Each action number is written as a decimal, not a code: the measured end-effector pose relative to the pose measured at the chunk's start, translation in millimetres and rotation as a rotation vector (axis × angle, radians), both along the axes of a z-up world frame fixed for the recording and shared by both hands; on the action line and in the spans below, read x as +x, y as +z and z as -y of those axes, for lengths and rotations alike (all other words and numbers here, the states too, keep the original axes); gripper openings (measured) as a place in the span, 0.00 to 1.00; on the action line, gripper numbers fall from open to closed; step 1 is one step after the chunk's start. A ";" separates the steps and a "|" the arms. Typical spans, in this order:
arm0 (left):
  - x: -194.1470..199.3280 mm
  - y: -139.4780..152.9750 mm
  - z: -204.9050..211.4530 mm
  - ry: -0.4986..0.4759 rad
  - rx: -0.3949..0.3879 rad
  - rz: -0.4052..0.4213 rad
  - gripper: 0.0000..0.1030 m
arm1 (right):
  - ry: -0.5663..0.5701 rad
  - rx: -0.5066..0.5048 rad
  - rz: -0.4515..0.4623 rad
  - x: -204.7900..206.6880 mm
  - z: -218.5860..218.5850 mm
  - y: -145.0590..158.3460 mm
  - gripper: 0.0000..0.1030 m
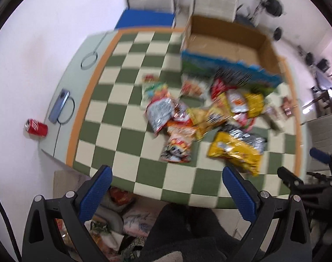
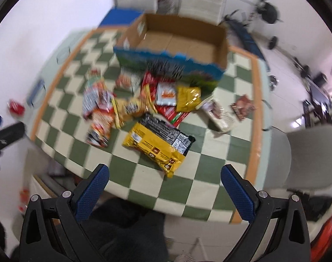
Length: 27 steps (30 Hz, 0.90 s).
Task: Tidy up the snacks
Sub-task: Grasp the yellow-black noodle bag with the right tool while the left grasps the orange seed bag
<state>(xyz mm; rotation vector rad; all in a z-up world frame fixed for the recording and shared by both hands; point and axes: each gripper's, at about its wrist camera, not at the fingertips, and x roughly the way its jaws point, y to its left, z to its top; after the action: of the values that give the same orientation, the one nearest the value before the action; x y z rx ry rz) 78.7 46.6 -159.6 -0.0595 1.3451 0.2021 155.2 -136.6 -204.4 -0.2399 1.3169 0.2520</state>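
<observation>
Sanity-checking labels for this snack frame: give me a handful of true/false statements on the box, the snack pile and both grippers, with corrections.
1. The cardboard box already holds several snack bags. False: its inside looks bare.
2. Both the left gripper and the right gripper are open and hold nothing. True.
3. The yellow and black bag lies nearer the grippers than the rest of the snack pile. True.
4. The red can stands on the checkered cloth. False: it lies on its side off the cloth, apparently on the floor beside the table.
5. The snacks lie in front of the box, on the cloth. True.
</observation>
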 end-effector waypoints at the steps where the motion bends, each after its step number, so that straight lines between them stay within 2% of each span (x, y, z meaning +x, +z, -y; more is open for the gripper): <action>1: 4.2 -13.2 -1.5 0.006 0.006 -0.018 1.00 | 0.028 -0.010 -0.029 10.9 -3.2 -21.3 1.00; 4: 15.9 -57.8 -5.2 0.026 0.020 -0.089 1.00 | 0.121 -0.041 -0.129 43.0 -16.9 -85.6 1.00; 9: 31.4 -108.0 -7.4 0.047 0.018 -0.164 1.00 | 0.311 -0.139 -0.255 81.7 -44.6 -173.3 1.00; 13: 43.0 -135.6 -11.3 0.050 0.016 -0.201 1.00 | 0.494 -0.228 -0.314 91.8 -66.8 -215.4 1.00; 16: 50.9 -154.7 -16.9 0.043 0.007 -0.226 1.00 | 0.584 -0.239 -0.396 93.9 -78.1 -239.9 1.00; 19: 57.9 -168.5 -21.7 0.035 0.008 -0.242 1.00 | 0.603 -0.224 -0.475 94.2 -84.5 -259.1 1.00; 22: 64.0 -181.2 -22.6 0.018 0.001 -0.251 1.00 | 0.602 -0.237 -0.477 89.6 -89.3 -273.4 1.00; 25: 70.2 -193.7 -18.5 -0.017 -0.007 -0.262 1.00 | 0.503 -0.195 -0.490 95.1 -81.1 -278.1 1.00; 27: 74.8 -200.9 -14.2 -0.043 -0.004 -0.265 1.00 | 0.378 -0.151 -0.507 102.0 -66.9 -282.9 0.96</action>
<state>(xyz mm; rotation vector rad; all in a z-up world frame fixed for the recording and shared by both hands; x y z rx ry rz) 153.6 60.8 -360.5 -0.0066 1.6092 0.1752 257.2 -69.7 -487.3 -0.5826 1.7915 0.5603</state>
